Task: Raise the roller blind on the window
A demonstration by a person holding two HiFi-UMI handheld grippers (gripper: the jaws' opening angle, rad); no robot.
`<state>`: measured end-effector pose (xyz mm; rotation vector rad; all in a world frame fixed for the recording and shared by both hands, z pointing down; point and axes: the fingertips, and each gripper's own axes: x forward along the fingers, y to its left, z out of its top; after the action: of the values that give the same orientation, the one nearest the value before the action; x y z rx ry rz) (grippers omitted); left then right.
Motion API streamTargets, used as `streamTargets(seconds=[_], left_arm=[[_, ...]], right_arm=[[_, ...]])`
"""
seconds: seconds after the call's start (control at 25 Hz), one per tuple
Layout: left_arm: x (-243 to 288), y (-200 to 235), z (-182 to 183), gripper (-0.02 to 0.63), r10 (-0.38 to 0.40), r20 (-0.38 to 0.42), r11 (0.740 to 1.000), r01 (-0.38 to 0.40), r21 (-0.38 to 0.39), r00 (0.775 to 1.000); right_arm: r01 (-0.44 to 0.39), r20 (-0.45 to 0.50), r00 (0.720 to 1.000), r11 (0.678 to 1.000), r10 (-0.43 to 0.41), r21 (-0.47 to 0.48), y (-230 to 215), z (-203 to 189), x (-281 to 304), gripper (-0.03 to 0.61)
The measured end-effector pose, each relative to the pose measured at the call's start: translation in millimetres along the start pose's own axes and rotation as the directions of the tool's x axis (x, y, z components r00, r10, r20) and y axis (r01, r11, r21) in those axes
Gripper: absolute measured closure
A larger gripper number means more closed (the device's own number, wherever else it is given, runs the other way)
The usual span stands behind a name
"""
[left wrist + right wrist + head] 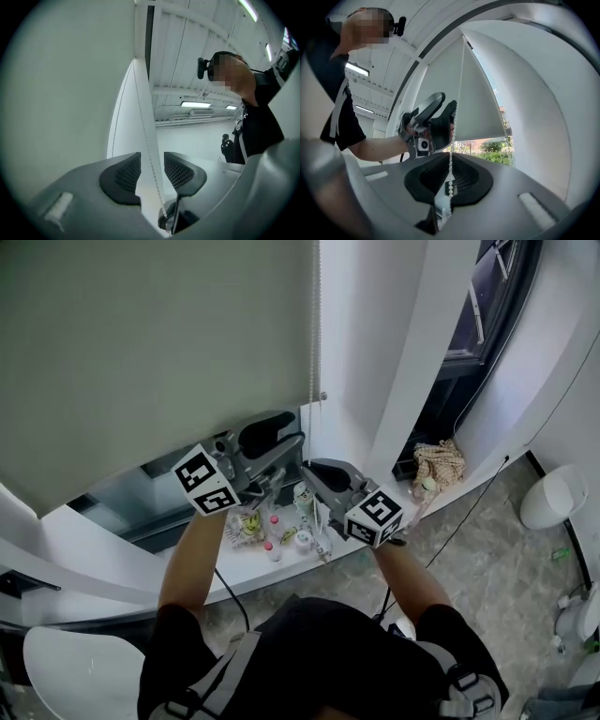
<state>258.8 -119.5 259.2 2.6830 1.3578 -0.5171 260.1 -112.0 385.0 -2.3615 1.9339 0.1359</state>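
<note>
Seemingly this is the middle of a hand-over-hand haul. The right gripper (450, 177) is pressed together on the bead chain (460, 89), pinching it low down. The left gripper (151, 161) sits higher up with its jaws spread, and the beads run loose between the pads. The roller blind (159, 352) covers most of the window, its bottom edge just above both grippers (only a strip of glass shows beneath), so I judge that most of the raising is left to do. Next, the left gripper would need to close squarely on the chain before the right lets go, or the chain may slip. Below is a white window sill (103, 545) carrying small bottles (273, 532). A crumpled cloth (439, 463) lies further along it, above a grey stone-patterned floor (487, 549).
</note>
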Motion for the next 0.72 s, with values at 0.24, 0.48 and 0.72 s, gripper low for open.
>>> streamTargets(seconds=[0.24, 0.48, 0.72], left_arm=[[38.8, 5.0, 29.3, 0.456, -0.057, 0.1, 0.992, 0.067, -0.102, 0.993], [44.7, 3.8, 34.4, 0.601, -0.064, 0.166, 0.977, 0.095, -0.189, 0.984], [23.1, 3.5, -31.5, 0.602, -0.005, -0.01, 0.991, 0.004, -0.131, 1.0]], right_arm=[[-0.004, 0.001, 1.0, 1.0, 0.004, 0.024, -0.5, -0.6, -2.4, 0.561], [-0.023, 0.038, 0.999, 0.998, 0.021, 0.054, 2.5, 0.6, -6.6, 0.561], [0.007, -0.137, 0.991, 0.998, 0.002, 0.062, 6.5, -72.9, -13.4, 0.561]])
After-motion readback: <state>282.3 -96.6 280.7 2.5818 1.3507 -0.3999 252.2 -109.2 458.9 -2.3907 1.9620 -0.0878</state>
